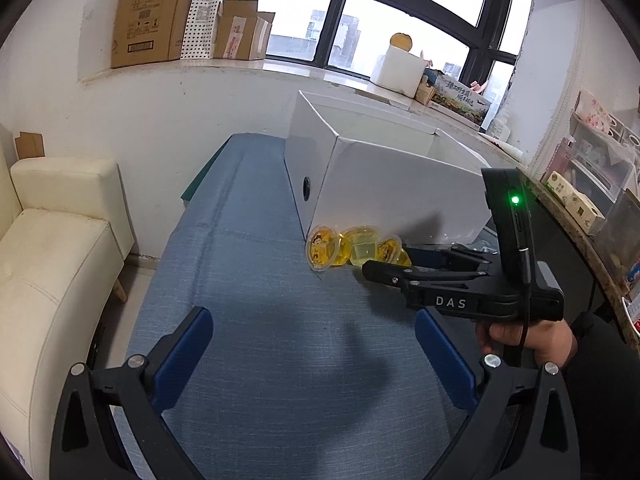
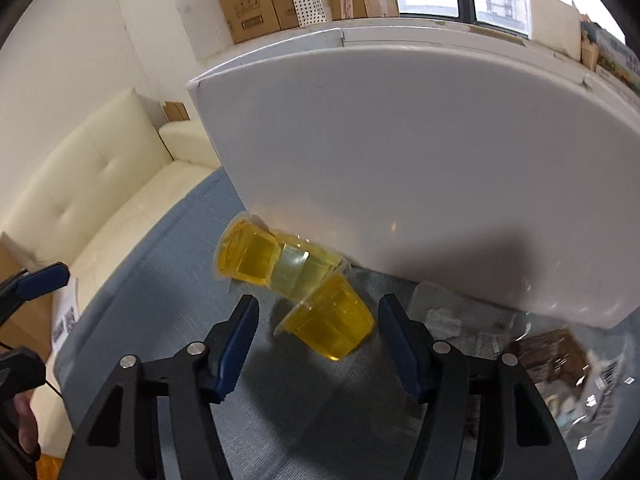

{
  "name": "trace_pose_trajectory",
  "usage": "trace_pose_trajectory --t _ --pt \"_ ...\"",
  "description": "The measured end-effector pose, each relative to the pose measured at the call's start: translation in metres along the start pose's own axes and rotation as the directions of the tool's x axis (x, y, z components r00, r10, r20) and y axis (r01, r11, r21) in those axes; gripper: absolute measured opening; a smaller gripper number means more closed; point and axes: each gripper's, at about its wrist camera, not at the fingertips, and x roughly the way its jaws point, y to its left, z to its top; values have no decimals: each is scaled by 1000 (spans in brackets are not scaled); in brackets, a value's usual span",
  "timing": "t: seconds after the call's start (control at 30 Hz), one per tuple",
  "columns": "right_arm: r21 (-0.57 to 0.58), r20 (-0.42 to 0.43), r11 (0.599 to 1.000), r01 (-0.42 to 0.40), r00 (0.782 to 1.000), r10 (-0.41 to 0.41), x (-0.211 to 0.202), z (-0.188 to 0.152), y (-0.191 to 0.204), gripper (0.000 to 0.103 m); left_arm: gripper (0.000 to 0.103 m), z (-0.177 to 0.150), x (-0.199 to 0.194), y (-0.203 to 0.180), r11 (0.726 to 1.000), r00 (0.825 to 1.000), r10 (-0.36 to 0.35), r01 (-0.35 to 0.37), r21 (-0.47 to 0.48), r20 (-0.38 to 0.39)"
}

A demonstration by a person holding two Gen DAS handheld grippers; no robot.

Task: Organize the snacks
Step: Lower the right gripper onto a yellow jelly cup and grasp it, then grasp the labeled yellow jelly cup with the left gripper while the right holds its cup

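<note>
Three yellow jelly cups (image 1: pixel 352 249) lie on their sides on the blue cloth against the near wall of a white box (image 1: pixel 384 184). In the right wrist view the nearest jelly cup (image 2: pixel 332 322) lies between my right gripper's (image 2: pixel 316 316) open fingers, with two more cups (image 2: pixel 272 260) just beyond it, touching the white box (image 2: pixel 420 168). The right gripper (image 1: pixel 384 266) also shows in the left wrist view, reaching at the cups from the right. My left gripper (image 1: pixel 316 344) is open and empty above the cloth, well short of the cups.
Clear snack packets (image 2: pixel 560 364) lie on the cloth to the right of the cups. A cream sofa (image 1: pixel 52 264) stands left of the table. Cardboard boxes (image 1: pixel 160 12) sit on the window sill. A shelf with small boxes (image 1: pixel 580 196) is at the right.
</note>
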Motion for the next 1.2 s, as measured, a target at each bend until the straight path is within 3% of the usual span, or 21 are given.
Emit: trace_pose_trajectory --t 0.07,0.33,0.6,0.83,1.03,1.2 --pt "10 6 1000 -7 1000 7 -2 -2 -1 51 103 0 2 -3 1000 1000 1 -1 11 -7" --pt "4 24 1000 -21 1000 20 -14 -10 4 50 103 0 9 -6 1000 1000 8 -7 22 -18" --pt "55 119 998 -11 993 5 -88 -37 5 50 103 17 48 -17 998 999 11 -8 61 -49" --pt "139 161 990 1 987 -24 -132 -77 -4 50 103 42 93 -19 987 993 102 -94 130 -62" --pt "177 171 984 19 984 -50 -144 -91 -7 50 100 45 121 -26 975 981 167 -149 167 -96" --pt "188 181 982 20 982 -54 -150 -95 -9 50 97 48 128 -23 988 988 109 -95 124 -112"
